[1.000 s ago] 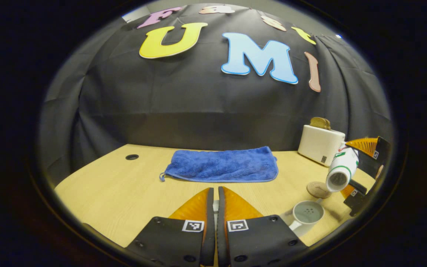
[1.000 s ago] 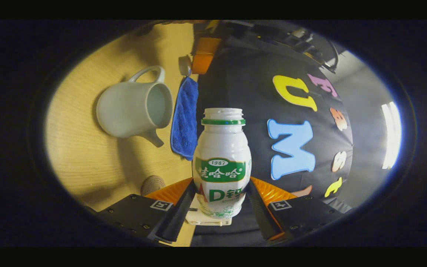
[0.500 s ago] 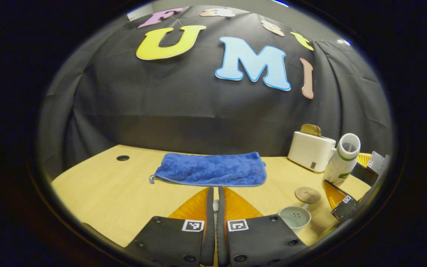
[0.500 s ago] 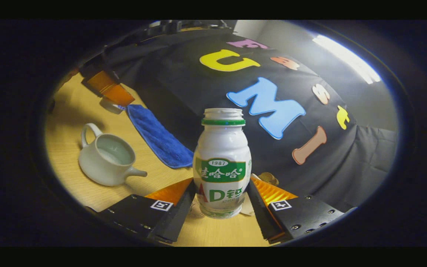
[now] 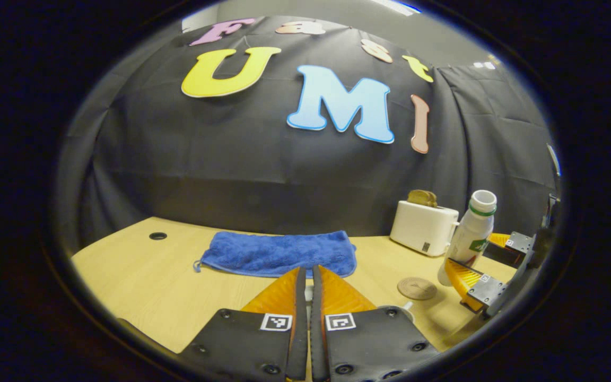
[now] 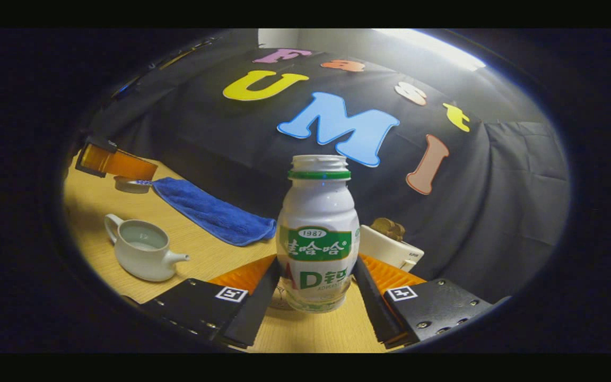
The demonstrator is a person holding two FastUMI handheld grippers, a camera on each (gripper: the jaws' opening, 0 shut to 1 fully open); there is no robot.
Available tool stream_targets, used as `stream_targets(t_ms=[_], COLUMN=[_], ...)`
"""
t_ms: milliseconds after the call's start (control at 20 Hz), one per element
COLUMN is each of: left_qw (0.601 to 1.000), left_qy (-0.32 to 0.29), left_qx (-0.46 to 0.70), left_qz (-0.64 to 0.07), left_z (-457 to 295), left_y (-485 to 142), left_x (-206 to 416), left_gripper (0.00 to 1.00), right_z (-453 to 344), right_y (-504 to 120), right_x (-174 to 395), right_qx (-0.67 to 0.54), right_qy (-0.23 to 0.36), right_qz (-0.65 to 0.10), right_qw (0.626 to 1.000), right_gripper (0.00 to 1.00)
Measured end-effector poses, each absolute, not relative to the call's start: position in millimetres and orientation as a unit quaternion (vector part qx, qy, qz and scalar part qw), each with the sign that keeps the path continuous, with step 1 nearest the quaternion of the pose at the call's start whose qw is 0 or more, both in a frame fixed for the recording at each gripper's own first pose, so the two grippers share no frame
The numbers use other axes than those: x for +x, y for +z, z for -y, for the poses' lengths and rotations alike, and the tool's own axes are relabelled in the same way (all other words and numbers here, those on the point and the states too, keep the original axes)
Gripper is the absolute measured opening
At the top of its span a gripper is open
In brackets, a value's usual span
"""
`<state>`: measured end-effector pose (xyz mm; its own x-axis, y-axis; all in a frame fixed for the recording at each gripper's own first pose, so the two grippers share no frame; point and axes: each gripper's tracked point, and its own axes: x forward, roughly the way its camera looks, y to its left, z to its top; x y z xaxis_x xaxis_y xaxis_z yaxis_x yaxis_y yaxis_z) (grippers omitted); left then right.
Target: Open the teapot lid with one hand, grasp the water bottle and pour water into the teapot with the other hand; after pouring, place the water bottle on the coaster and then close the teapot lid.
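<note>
Bottle upright, uncapped, gripped btwn both fingers of right gripper, held just above the desk. In left gripper view the bottle sits near the right edge, w/ right gripper around its lower part, coaster on the desk just to its left, apart from it. Teapot stands on the desk w/ lid off, water inside, spout toward the bottle, handle away. Lid is held under the fingers of the left gripper, beyond the teapot. In left gripper view the left gripper fingers are nearly together; lid barely visible btwn them. Blue towel lies farther back on the desk. White toaster w/ bread stands behind the bottle, by the wall.
</note>
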<state>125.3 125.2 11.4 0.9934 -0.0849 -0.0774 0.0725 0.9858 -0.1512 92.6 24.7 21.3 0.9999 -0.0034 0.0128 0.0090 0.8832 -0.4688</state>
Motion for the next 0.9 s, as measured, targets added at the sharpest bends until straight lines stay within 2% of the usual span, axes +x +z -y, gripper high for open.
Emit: stream_targets(t_ms=[150, 200, 250, 300, 350, 400, 550, 600, 650, 900], left_qw=[0.993, 0.993, 0.992, 0.992, 0.991, 0.991, 0.99, 0.989, 0.989, 0.989], left_qy=[-0.079, -0.091, -0.099, -0.107, -0.113, -0.119, -0.13, -0.134, -0.137, -0.141], left_qx=[-0.079, -0.077, -0.072, -0.067, -0.062, -0.058, -0.049, -0.047, -0.045, -0.027], left_qz=[-0.028, -0.024, -0.022, -0.02, -0.02, -0.021, -0.03, -0.033, -0.035, -0.041], left_z=[-100.2, -91.1, -84.5, -78.3, -72.2, -67.6, -57.1, -53.9, -51.5, -42.7], left_y=[22.3, 24.2, 26.1, 25.4, 23.7, 22.3, 14.8, 12.4, 10.5, 3.9], left_x=[120.9, 119.2, 118.8, 119.0, 118.6, 118.1, 120.5, 120.2, 120.1, 121.3], left_gripper=[0.13, 0.09, 0.09, 0.13, 0.13, 0.09, 0.09, 0.05, 0.09, 0.13], right_z=[-17.9, -17.9, -15.1, -12.8, -10.7, -10.1, -8.7, -8.6, -7.1, -3.5], right_y=[22.9, 25.1, 28.2, 30.8, 31.2, 32.2, 30.5, 30.7, 29.9, 32.7], right_x=[94.5, 96.4, 99.4, 101.0, 102.9, 104.1, 106.9, 107.5, 107.0, 110.9], right_qx=[-0.21, -0.201, -0.197, -0.194, -0.19, -0.182, -0.159, -0.15, -0.141, -0.124], right_qy=[-0.001, 0.0, -0.002, -0.003, -0.002, 0.0, 0.008, 0.01, 0.013, 0.014], right_qz=[-0.002, -0.003, -0.002, -0.001, 0.0, 0.0, -0.003, -0.005, -0.006, -0.007], right_qw=[0.978, 0.979, 0.98, 0.981, 0.982, 0.983, 0.987, 0.989, 0.99, 0.992], right_gripper=[0.8, 0.8, 0.8, 0.8, 0.8, 0.8, 0.8, 0.8, 0.8, 0.8])
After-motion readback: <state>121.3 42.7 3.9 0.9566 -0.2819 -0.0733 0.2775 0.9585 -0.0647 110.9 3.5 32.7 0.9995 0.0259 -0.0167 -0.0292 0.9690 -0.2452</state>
